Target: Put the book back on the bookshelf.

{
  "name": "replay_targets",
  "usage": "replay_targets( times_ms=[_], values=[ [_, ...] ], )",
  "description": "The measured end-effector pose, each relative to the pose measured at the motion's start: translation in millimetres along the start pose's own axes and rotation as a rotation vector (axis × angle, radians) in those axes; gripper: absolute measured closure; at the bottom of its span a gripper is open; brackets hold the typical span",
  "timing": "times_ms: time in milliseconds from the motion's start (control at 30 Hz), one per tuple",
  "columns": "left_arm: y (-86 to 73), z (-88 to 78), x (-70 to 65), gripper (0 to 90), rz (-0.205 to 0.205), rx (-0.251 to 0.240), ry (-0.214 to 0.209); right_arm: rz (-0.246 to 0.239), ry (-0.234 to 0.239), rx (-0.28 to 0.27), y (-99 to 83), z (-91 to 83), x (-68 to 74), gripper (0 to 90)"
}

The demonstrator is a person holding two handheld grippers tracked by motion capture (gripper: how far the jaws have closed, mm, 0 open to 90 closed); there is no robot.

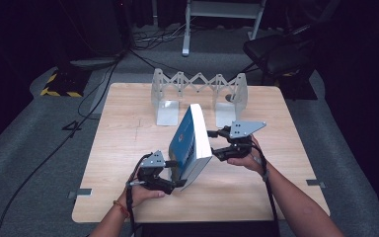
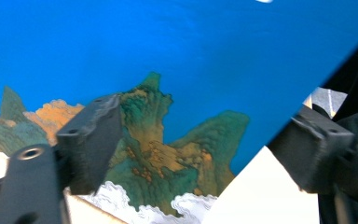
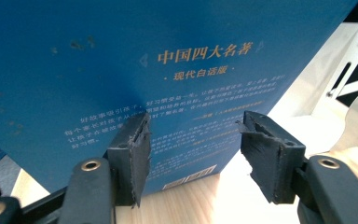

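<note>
1 book [image 1: 191, 143], 2 grippers, 1 metal rack [image 1: 199, 91]

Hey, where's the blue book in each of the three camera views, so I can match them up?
High view: blue book stands tilted at table centre, between both grippers.
Left gripper view: its painted mountain cover spans the frame.
Right gripper view: its back cover with gold lettering faces the camera.
Shared landmark: the book itself.
</note>
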State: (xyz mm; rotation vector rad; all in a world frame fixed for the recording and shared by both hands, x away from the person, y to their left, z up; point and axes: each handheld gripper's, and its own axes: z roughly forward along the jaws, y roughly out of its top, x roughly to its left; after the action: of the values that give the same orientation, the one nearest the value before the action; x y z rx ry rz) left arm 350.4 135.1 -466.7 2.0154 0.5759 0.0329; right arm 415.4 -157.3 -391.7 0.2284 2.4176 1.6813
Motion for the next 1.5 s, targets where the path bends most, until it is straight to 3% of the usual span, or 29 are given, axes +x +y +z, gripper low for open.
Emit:
replay_targets(
  times_ms=[33, 233, 467, 733, 967, 1067, 1167, 1267, 1367, 1400, 1467, 1500],
  values=[
    [1.8, 3.5, 4.3, 14.4, -0.014, -0.011, -0.030, -0.019, -0.012, -0.002, 0.1, -0.3, 1.9, 43.5],
    [15.0, 9.5, 8.1, 6.6, -0.023, -0.034, -0.082, -0.009, -0.008, -0.011, -7.3, -6.4, -0.8, 43.7],
    [25.3, 16.2, 3.2, 0.4, -0.011, -0.036, -0.081, -0.045, -0.034, 0.002, -9.2, -12.8, 1.5, 43.7],
    [30.2, 23.1, -1.0, 0.1, -0.012, -0.055, -0.124, -0.056, -0.028, -0.026, -6.0, -16.7, 9.8, 43.7],
    [45.1, 45.7, -10.7, 0.1, 0.024, -0.061, -0.154, -0.048, -0.062, -0.023, -5.0, -31.9, 12.7, 43.8],
    [47.7, 48.8, -18.2, 0.2, 0.044, -0.080, -0.124, -0.034, -0.093, -0.027, -6.9, -40.6, 14.3, 43.9],
    [47.0, 39.6, -26.1, 5.0, 0.068, -0.125, -0.087, -0.030, -0.134, -0.039, -9.0, -42.9, 20.5, 45.3],
    [42.8, 29.4, -42.9, 10.9, 0.095, -0.139, -0.026, -0.015, -0.121, -0.064, -10.2, -43.1, 24.8, 45.5],
    [37.0, 27.0, -55.2, 13.0, 0.121, -0.122, 0.036, -0.026, -0.109, -0.066, -8.8, -42.0, 31.8, 45.5],
    [34.9, 26.4, -59.7, 13.8, 0.115, -0.121, 0.063, -0.033, -0.108, -0.059, -8.3, -41.1, 34.0, 45.5],
    [32.6, 25.2, -62.4, 13.7, 0.102, -0.126, 0.069, -0.036, -0.099, -0.052, -8.2, -39.9, 35.6, 45.5],
    [30.7, 24.9, -65.6, 14.4, 0.104, -0.121, 0.106, -0.034, -0.098, -0.052, -8.5, -37.9, 36.6, 45.5]
  ],
)
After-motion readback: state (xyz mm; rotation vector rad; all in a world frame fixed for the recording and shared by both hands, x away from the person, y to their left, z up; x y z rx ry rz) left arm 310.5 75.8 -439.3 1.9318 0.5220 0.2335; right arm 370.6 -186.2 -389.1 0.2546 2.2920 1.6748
